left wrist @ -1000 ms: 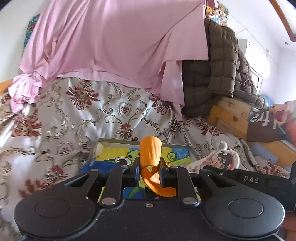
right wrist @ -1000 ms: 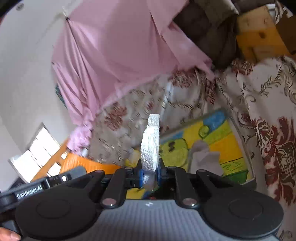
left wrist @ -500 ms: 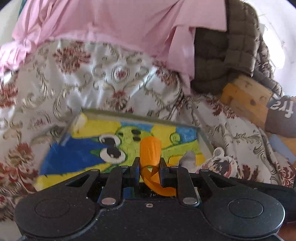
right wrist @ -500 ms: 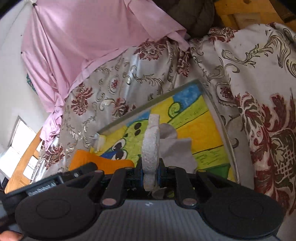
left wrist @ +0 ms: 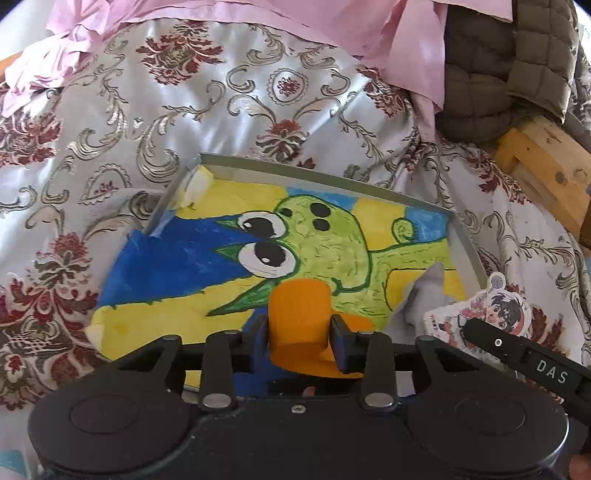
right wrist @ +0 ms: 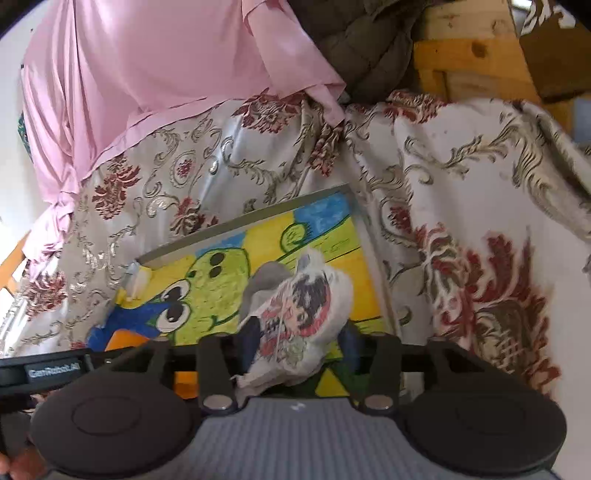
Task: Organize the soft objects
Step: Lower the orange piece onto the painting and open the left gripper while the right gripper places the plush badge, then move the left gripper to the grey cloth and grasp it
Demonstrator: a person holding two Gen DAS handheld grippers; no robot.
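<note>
A shallow grey tray [left wrist: 332, 177] lined with a blue, yellow and green cartoon drawing lies on the patterned bedspread; it also shows in the right wrist view [right wrist: 258, 214]. My left gripper [left wrist: 300, 341] has its jaws parted around an orange soft piece [left wrist: 299, 314] over the tray's near edge. My right gripper [right wrist: 297, 343] is open, with a white plush printed with an anime face [right wrist: 303, 317] lying loose between its jaws over the tray. The same plush shows at the right in the left wrist view [left wrist: 491, 314]. A grey soft item [right wrist: 266, 280] lies in the tray behind it.
A pink sheet [left wrist: 295, 14] and a dark quilted jacket [left wrist: 498, 66] are piled behind the tray. Wooden furniture [left wrist: 546, 173] stands at the right. The floral bedspread [right wrist: 461, 221] surrounds the tray on all sides.
Both grippers dropped toward the tray and their jaws opened. The white plush turned flat, face side up, between the right jaws. The orange piece sank lower between the left jaws.
</note>
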